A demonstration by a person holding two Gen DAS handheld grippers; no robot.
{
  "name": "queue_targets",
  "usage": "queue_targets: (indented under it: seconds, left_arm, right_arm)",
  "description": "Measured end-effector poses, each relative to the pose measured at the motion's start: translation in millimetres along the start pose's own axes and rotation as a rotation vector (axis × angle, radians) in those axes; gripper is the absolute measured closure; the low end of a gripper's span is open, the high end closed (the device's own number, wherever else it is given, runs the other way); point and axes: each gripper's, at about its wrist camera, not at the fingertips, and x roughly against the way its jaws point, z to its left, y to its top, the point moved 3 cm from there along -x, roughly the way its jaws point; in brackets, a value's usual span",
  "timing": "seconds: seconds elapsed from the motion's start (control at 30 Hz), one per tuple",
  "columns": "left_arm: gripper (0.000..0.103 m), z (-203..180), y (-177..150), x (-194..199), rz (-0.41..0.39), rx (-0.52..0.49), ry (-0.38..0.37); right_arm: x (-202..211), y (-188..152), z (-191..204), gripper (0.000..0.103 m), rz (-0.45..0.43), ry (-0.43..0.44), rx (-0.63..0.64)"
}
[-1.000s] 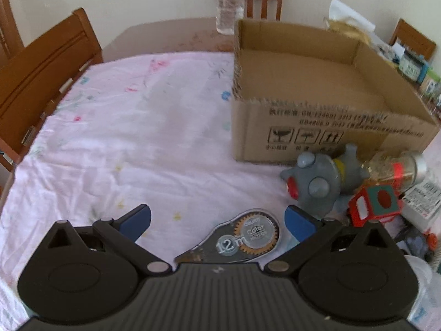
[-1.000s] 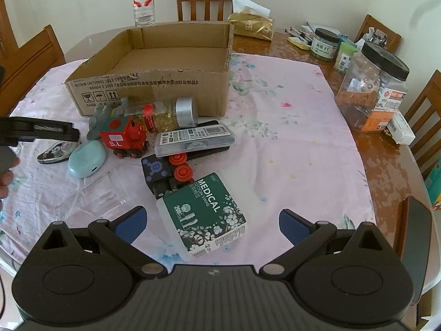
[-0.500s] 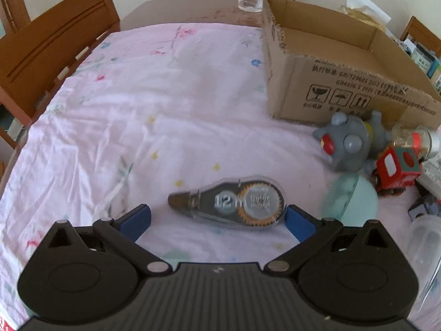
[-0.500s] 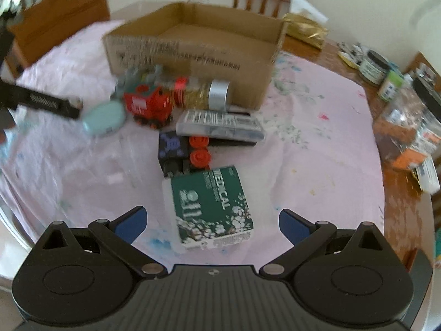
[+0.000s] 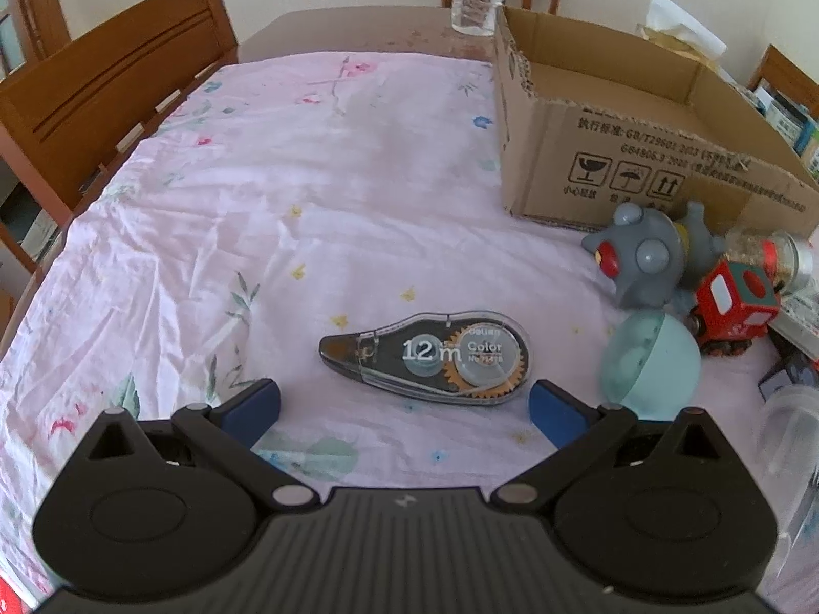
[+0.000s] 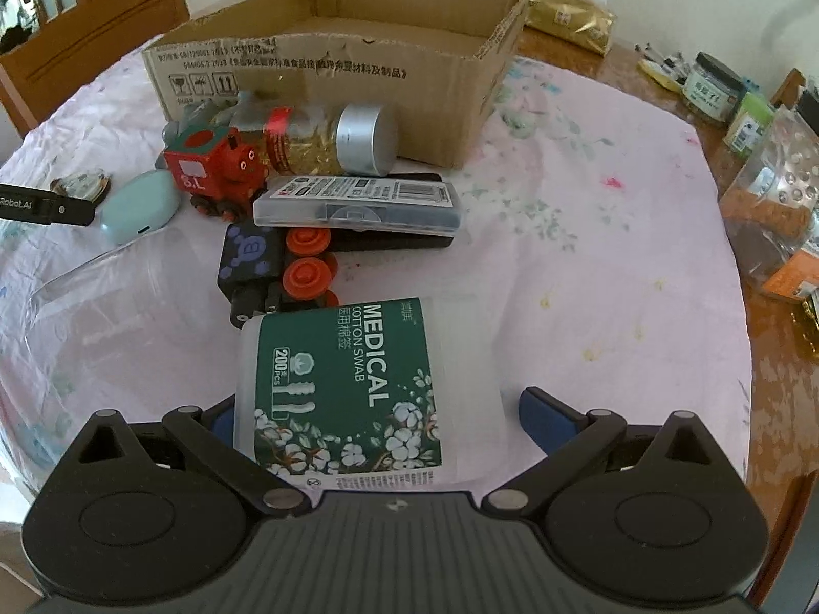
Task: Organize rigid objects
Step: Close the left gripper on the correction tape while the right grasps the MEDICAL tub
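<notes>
A clear correction-tape dispenser marked "12 m" lies flat on the pink floral cloth. My left gripper is open, with its blue fingertips just short of the dispenser. A green "Medical Cotton Swab" box lies between the spread fingers of my open right gripper, and it hides most of the left fingertip. An open cardboard box stands at the back. In front of it lie a red toy train, a glitter jar and a clear plastic case.
A grey toy figure and a teal egg-shaped case lie to the right of the tape. A black toy with orange wheels and a clear cup lie near the swab box. Jars line the right table edge. A wooden chair stands at left.
My left gripper has drawn back, so the tape now lies just beyond its fingertips. My right gripper has moved forward and down, bringing the cotton swab box between its fingers.
</notes>
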Motion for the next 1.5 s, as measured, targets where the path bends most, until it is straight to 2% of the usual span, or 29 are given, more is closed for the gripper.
queue_targets:
  seconds: [0.2, 0.37, 0.63, 0.87, 1.03, 1.5]
  left_arm:
    - [0.0, -9, -2, 1, -0.056, 0.03, 0.024]
    - [0.0, -11, -1, 0, -0.103, -0.015, -0.008]
    - [0.0, -9, -1, -4, -0.132, -0.076, -0.054]
    - [0.0, -8, 1, -4, -0.127, -0.08, -0.054]
    - [0.013, -5, 0, -1, -0.137, -0.079, -0.056]
    - [0.013, -4, 1, -1, -0.128, -0.081, -0.056]
  right_arm:
    - [2, -6, 1, 0.0, -0.035, -0.01, -0.015]
    - [1, -4, 1, 0.0, -0.028, -0.012, -0.015]
    - [1, -4, 1, 0.0, -0.026, -0.012, -0.015]
    - [0, -3, 1, 0.0, -0.022, -0.013, -0.017]
    - [0, -3, 2, 0.0, -0.019, -0.014, -0.018]
    - [0, 6, 10, 0.0, 0.034, -0.031, 0.006]
